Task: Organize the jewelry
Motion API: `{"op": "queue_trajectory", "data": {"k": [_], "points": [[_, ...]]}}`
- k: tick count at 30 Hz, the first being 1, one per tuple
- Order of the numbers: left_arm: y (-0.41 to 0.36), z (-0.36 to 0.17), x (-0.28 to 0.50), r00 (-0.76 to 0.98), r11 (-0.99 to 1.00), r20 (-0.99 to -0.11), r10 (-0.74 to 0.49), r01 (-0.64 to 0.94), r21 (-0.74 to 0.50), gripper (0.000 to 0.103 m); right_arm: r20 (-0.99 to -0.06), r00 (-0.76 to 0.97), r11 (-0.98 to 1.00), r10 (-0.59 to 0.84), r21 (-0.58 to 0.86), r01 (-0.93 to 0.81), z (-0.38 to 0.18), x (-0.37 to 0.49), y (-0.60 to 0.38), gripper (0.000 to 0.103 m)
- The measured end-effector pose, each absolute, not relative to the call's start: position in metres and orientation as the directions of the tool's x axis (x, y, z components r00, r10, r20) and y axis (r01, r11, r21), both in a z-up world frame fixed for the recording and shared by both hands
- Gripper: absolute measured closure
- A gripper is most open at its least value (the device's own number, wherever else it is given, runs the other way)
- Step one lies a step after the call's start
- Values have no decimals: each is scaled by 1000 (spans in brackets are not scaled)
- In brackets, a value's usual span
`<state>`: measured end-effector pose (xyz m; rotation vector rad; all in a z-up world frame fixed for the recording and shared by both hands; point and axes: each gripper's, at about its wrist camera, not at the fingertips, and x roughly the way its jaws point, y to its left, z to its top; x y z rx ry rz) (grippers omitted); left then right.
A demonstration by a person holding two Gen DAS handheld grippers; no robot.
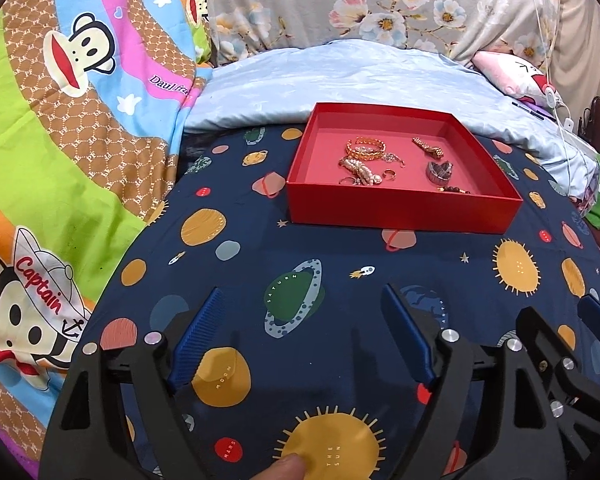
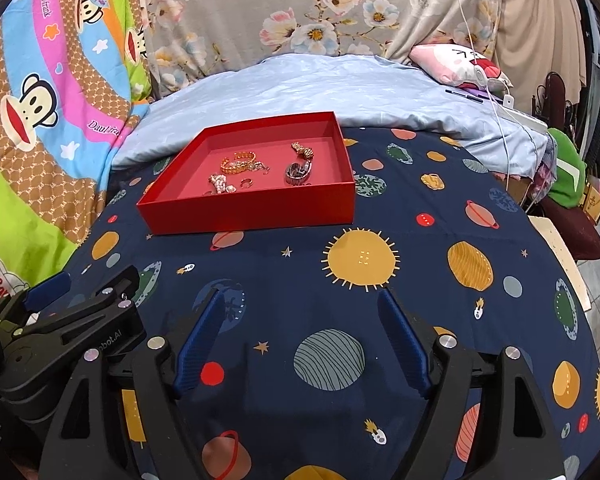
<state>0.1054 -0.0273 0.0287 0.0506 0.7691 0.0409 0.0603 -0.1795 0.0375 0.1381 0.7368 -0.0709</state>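
Underneath both grippers lies a navy planet-print sheet point(image 1: 340, 264) with readable labels: SATURN, MOON, MARS, THE SUN, EARTH. Off to the left hangs a monkey-print blanket point(image 1: 60, 120) reading "Captain". One red box point(image 1: 404, 208) sits ahead of the left gripper point(image 1: 304, 340), slightly right; from the right gripper point(image 2: 300, 338) it lies ahead-left. Both grippers stand wide apart and empty, well short of the box. Only the right view shows "robot.AI" on the neighbouring left tool, and a loose gold piece point(image 2: 432, 181) on the sheet right of the box. Inside the box: one gold bangle point(image 1: 366, 147), a pearl strand point(image 1: 360, 172), a dark cuff point(image 1: 439, 170), one gold ring point(image 1: 389, 174) and a gold link piece point(image 1: 428, 147)
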Motion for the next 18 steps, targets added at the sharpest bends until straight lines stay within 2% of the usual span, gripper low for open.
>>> {"op": "queue_trajectory", "data": {"k": [18], "points": [[-28,28,104,711,997,-700,66,-26,67,25,-674,738,986,-14,115,123,36,58,-184,25]]}}
